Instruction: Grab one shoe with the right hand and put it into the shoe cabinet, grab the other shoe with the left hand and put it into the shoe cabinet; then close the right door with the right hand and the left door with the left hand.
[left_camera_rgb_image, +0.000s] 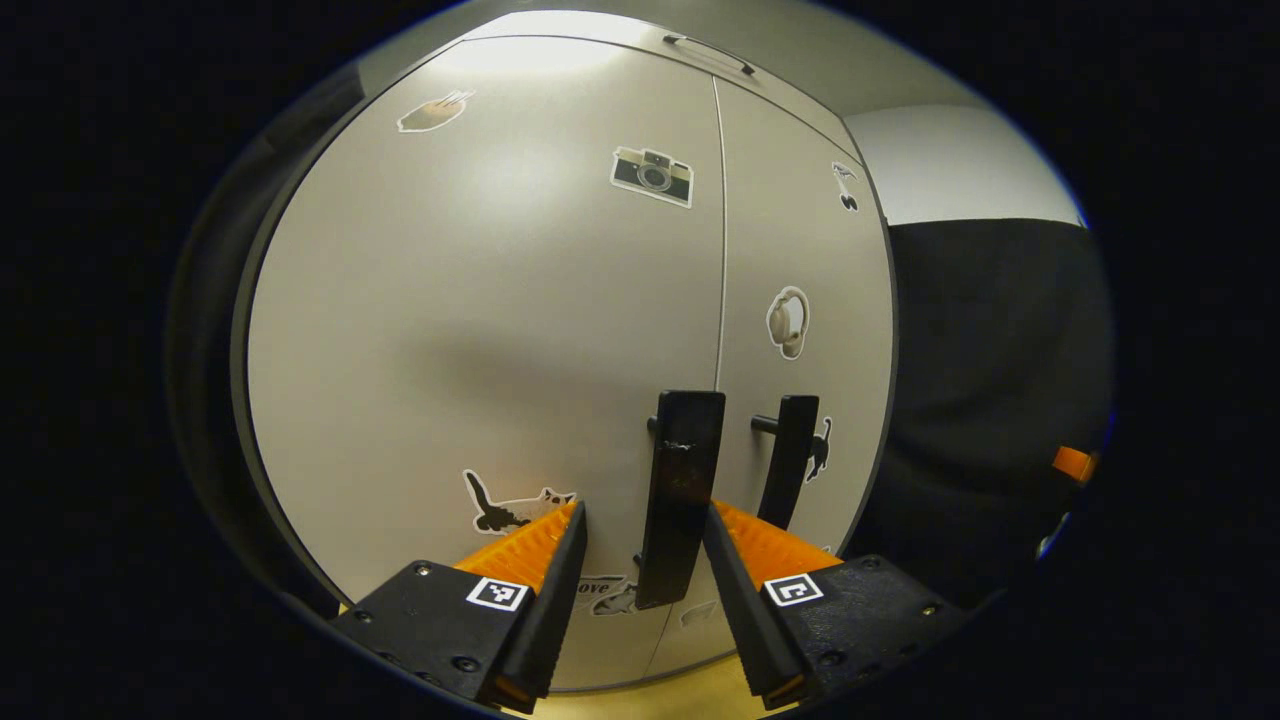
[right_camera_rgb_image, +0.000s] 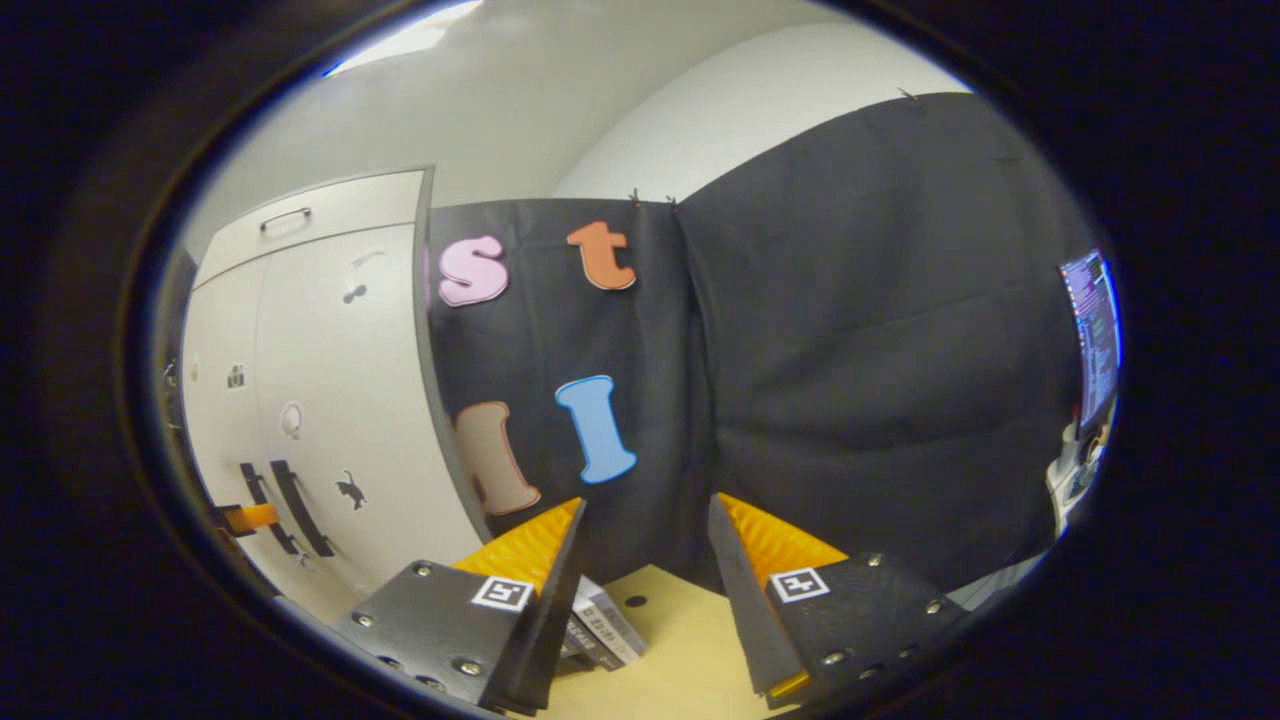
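Note:
The shoe cabinet (left_camera_rgb_image: 480, 330) stands close in front in the left gripper view, with both pale grey doors shut flush. My left gripper (left_camera_rgb_image: 645, 512) is open and straddles the left door's black vertical handle (left_camera_rgb_image: 680, 480); its right finger lies against the handle's edge, while its left finger stands apart. The right door's handle (left_camera_rgb_image: 790, 460) is just beside it. In the right gripper view the cabinet (right_camera_rgb_image: 330, 400) stands off to the left. My right gripper (right_camera_rgb_image: 645, 510) is open with nothing between its fingers and points at the black cloth wall (right_camera_rgb_image: 850, 350).
Stickers dot both doors, and a drawer with a slim handle (left_camera_rgb_image: 708, 52) tops the cabinet. On the pale wooden floor (right_camera_rgb_image: 690, 660), a small flat packet (right_camera_rgb_image: 605, 625) lies by the right gripper's left finger. A lit screen (right_camera_rgb_image: 1095, 330) stands at the far right.

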